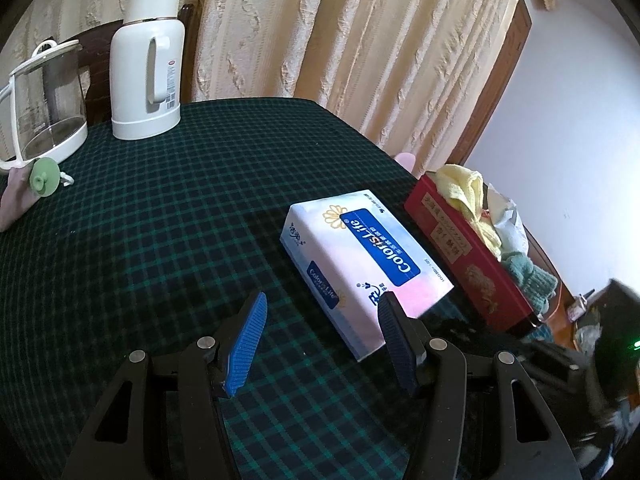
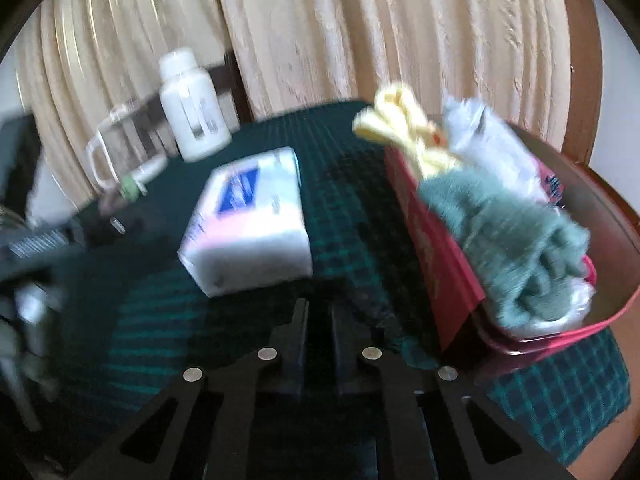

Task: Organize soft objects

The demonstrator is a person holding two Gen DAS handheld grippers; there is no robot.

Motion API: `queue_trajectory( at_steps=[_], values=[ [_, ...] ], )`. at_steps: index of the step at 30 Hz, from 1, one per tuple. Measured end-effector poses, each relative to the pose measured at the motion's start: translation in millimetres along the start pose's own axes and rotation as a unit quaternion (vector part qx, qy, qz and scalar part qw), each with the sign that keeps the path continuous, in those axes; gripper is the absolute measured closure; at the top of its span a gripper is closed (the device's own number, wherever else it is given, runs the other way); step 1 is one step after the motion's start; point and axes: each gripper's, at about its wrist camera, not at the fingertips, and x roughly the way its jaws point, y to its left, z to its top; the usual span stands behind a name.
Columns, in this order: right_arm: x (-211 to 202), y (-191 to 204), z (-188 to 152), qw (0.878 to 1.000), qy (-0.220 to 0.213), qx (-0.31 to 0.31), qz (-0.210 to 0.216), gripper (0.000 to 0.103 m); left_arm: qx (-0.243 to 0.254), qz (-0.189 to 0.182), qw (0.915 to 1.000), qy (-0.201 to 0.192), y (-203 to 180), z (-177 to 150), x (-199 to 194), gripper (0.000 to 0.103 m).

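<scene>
A white and blue tissue pack (image 1: pixel 366 262) lies on the green plaid tablecloth (image 1: pixel 160 220). My left gripper (image 1: pixel 322 308) is open and empty, its right finger just in front of the pack's near corner. A red box (image 1: pixel 468 256) at the right table edge holds a yellow cloth (image 1: pixel 460 184), a green knitted item (image 1: pixel 528 276) and a white bag (image 1: pixel 506 216). The blurred right wrist view shows the pack (image 2: pixel 248 216), the red box (image 2: pixel 436 256), yellow cloth (image 2: pixel 404 128) and green item (image 2: pixel 512 236). My right gripper (image 2: pixel 318 316) hovers near the table, jaws close together with a narrow gap, holding nothing.
A white thermos (image 1: pixel 146 64) and a glass kettle (image 1: pixel 44 100) stand at the back left. A green suction cup (image 1: pixel 42 178) and pink cloth (image 1: pixel 12 204) lie at the left edge. Curtains hang behind. The table edge runs behind the red box.
</scene>
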Motion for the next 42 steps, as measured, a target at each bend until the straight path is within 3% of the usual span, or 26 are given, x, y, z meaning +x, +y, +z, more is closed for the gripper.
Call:
queue_trajectory(
  at_steps=[5,11,16,24,34,38,42],
  values=[
    [-40,-2,14,0.997,-0.054,0.022,0.043,0.092,-0.002,0.001,1.0,-0.001,0,0,-1,0.044],
    [-68,-3,30,0.994,-0.104,0.022,0.028,0.092,-0.001,0.0,1.0,-0.003,-2,0,-2,0.044],
    [-70,-11,33,0.993,-0.114,0.028,0.028,0.092,-0.002,0.0,1.0,-0.003,-2,0,-3,0.044],
    [-25,11,9,0.997,-0.068,-0.025,-0.011,0.053,-0.002,-0.002,1.0,-0.001,-1,-3,-3,0.044],
    [13,16,6,0.994,-0.02,-0.078,-0.077,0.044,-0.018,-0.006,0.9998,0.003,13,-5,-1,0.044],
    [27,26,6,0.987,0.005,-0.117,-0.113,0.04,-0.024,-0.011,0.9996,0.005,18,-8,1,0.044],
    [34,28,8,0.988,0.019,-0.104,-0.111,0.039,-0.031,-0.015,0.9994,0.006,25,-9,1,0.044]
  ],
)
